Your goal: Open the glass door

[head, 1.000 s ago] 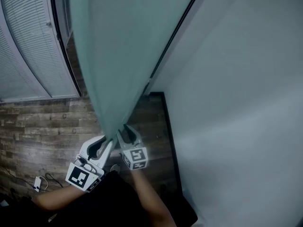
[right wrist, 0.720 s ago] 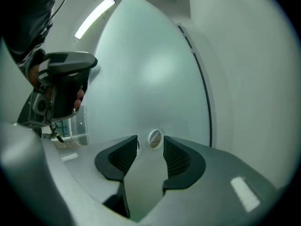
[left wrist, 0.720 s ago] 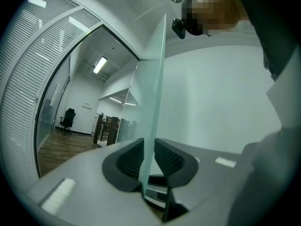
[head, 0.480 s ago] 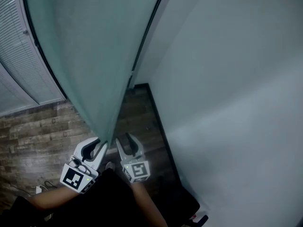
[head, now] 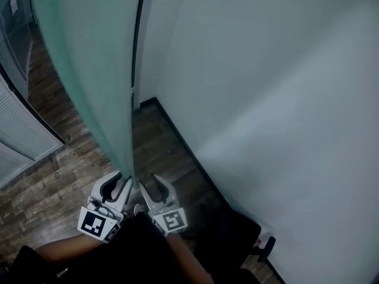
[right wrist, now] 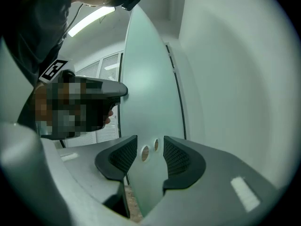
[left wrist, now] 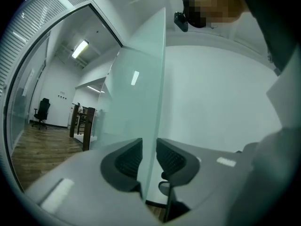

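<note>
- Door (head: 89,70) edge stands upright, running from top centre to lower left of the head view.
- Left fingers (left wrist: 174,161) and right fingers (right wrist: 181,161), both just opened, straddle it without pinching.

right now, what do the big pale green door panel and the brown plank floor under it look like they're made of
The pale green translucent door panel looks like frosted glass with a satin finish: it is milky, thin-edged and frameless, and it hides the floor behind it. The brown plank floor looks like matt wood or wood-look laminate: grain and board seams show, but not which of the two it is.
</note>
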`<state>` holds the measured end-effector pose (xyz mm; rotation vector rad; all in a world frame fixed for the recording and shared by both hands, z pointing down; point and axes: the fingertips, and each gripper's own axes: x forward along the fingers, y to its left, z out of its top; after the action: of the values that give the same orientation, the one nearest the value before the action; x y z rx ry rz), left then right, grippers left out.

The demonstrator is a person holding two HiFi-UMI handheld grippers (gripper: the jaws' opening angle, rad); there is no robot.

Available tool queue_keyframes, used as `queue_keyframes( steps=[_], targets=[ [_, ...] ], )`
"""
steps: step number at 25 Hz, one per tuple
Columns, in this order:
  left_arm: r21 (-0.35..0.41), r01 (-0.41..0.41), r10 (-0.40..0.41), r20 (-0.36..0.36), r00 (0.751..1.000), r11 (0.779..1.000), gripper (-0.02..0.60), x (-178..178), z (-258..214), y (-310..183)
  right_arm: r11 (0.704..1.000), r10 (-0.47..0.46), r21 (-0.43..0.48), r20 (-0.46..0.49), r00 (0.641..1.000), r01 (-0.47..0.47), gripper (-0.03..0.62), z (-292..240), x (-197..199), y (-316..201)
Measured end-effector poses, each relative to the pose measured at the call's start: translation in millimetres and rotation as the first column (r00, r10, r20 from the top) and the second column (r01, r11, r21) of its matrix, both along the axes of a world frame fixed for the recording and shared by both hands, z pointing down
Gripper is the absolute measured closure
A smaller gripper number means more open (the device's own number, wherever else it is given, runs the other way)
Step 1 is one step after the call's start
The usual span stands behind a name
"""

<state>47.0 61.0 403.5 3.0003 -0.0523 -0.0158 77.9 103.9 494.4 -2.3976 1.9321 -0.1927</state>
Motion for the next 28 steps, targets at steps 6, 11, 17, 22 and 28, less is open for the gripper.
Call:
queue_keyframes(
  steps=[6, 11, 17, 22, 28],
  targets=[
    [-0.007, -0.097, 0.097, 0.017, 0.995, 0.995, 0.486, 15, 0, 19, 0.996, 0.091, 0.031, -0.094, 0.991, -0.089, 0.434, -33, -10, 22],
    [-0.032, -0.131, 0.131, 0.003, 0.991, 0.991, 0.479, 21, -8, 30, 0.99, 0.143, -0.002, -0.085, 0.986, -0.144, 0.434, -34, -11, 29],
    [-0.046, -0.149, 0.148, -0.01, 0.989, 0.988, 0.477, 37, -9, 38, 0.985, 0.17, 0.044, -0.069, 0.983, -0.167, 0.43, -43, -1, 22],
    [-0.073, -0.181, 0.181, -0.002, 0.983, 0.981, 0.477, 41, -3, 42, 0.989, 0.135, 0.064, -0.079, 0.988, -0.13, 0.427, -45, 6, 20],
    [-0.077, -0.202, 0.199, -0.042, 0.979, 0.976, 0.474, 45, -10, 52, 0.999, 0.045, 0.026, -0.071, 0.996, -0.043, 0.43, -48, 11, 28]
  ],
)
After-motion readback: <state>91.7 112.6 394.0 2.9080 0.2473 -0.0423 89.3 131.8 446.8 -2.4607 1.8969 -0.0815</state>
